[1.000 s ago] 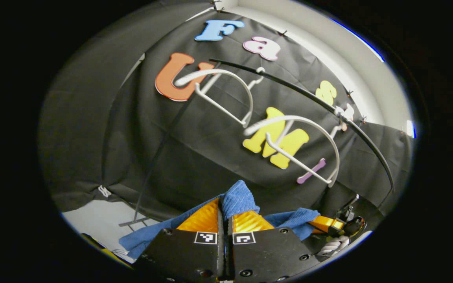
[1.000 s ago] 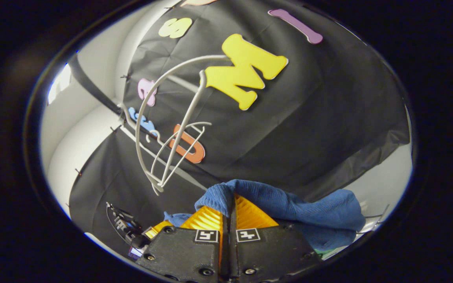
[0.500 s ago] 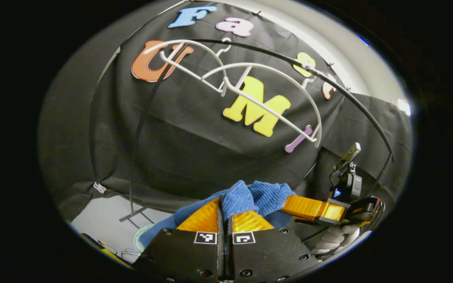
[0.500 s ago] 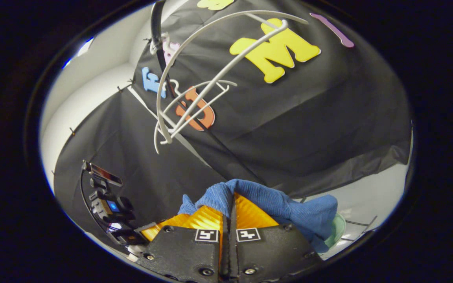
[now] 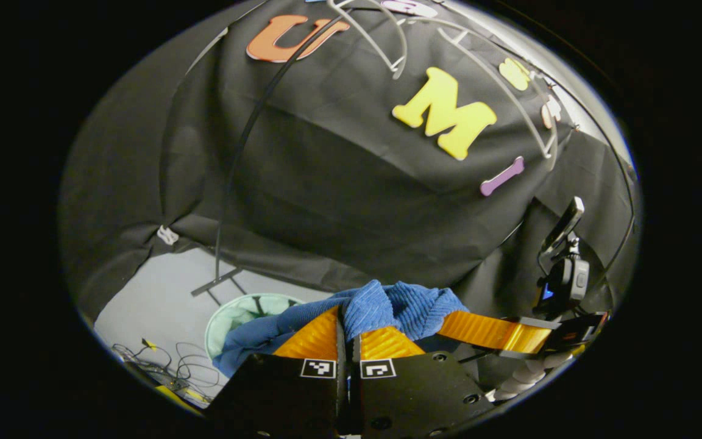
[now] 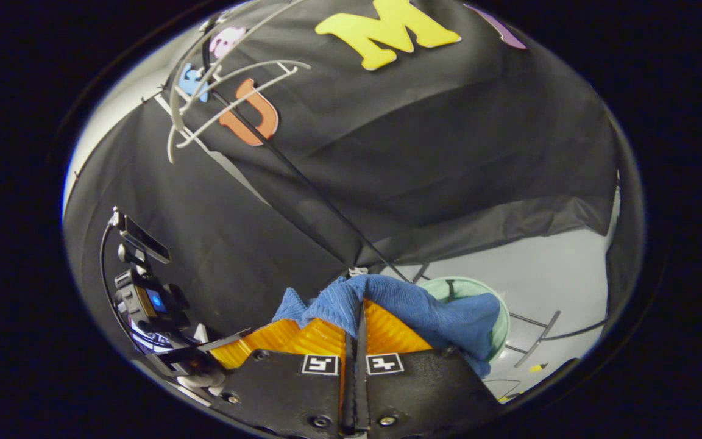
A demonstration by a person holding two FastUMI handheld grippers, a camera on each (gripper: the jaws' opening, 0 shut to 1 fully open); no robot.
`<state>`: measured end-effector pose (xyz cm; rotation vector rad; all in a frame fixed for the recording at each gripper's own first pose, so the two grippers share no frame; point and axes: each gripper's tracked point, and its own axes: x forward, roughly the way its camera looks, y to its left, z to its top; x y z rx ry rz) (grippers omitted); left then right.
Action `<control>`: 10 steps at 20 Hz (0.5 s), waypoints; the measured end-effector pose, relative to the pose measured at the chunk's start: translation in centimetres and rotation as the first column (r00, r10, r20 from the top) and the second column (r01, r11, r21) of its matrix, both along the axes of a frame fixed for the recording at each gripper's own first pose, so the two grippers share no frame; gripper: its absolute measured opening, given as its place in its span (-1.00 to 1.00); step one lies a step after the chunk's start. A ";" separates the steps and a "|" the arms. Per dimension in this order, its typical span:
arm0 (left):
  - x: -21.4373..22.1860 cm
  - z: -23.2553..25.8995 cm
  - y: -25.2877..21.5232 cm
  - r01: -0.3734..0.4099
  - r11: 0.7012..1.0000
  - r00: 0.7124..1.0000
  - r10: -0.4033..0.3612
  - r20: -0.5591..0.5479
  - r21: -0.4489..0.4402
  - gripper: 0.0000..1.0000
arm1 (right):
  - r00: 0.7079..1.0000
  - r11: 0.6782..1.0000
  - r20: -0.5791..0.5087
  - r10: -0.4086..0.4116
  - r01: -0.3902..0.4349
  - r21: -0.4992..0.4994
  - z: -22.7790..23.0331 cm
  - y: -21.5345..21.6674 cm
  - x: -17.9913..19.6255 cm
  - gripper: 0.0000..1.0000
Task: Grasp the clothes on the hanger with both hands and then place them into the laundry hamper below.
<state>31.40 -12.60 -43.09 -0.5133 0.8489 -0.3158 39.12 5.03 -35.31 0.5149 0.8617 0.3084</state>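
A blue knitted garment [image 5: 381, 308] is bunched between both grippers. My left gripper [image 5: 346, 317] is shut on one part of it. My right gripper [image 6: 360, 310] is shut on another part, and the blue garment [image 6: 442, 314] drapes off to its right. In the left gripper view the right gripper [image 5: 491, 332] reaches in from the right, held by a gloved hand [image 5: 521, 381]. The pale green laundry hamper [image 5: 247, 311] stands on the grey floor below, partly behind the cloth; its rim [image 6: 470, 285] also shows in the right gripper view. Bare white hangers [image 5: 387, 42] hang high on the rack.
A thin black rack pole [image 5: 235, 164] runs down to a foot [image 5: 217, 281] on the floor beside the hamper. White hangers [image 6: 217, 103] hang at upper left in the right gripper view. Loose cables [image 5: 168, 363] lie on the floor at lower left.
Both grippers have come down with the blue garment. The hangers have slid toward the top of each view, and the green hamper has come into sight below.
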 end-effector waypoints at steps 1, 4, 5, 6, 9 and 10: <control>-0.6 -0.9 0.1 -0.001 1.000 1.000 0.002 -0.026 0.022 -0.89 | 1.000 1.000 -0.029 -0.002 0.001 -0.017 -1.1 0.0 -0.2 -0.92; -1.7 -3.4 1.1 -0.016 0.995 0.995 0.026 -0.100 0.102 -0.98 | 0.996 0.995 -0.085 -0.002 -0.007 -0.100 -4.3 -0.5 -1.4 -0.92; -1.9 -4.0 1.4 -0.023 0.991 0.992 0.039 -0.119 0.131 -0.99 | 0.995 0.992 -0.098 0.004 -0.016 -0.128 -5.0 -0.9 -1.6 -0.92; -2.5 -4.7 2.0 -0.021 0.985 0.989 0.046 -0.144 0.171 -0.99 | 0.994 0.987 -0.112 0.007 -0.025 -0.157 -5.7 -1.4 -1.9 -0.92; -4.1 -5.9 3.4 -0.002 0.973 0.982 0.045 -0.182 0.229 -0.99 | 0.990 0.973 -0.143 0.013 -0.045 -0.224 -6.5 -2.2 -2.3 -0.92; -4.4 -6.3 3.7 0.004 0.970 0.981 0.044 -0.191 0.243 -0.99 | 0.989 0.970 -0.148 0.013 -0.048 -0.238 -6.6 -2.6 -2.3 -0.92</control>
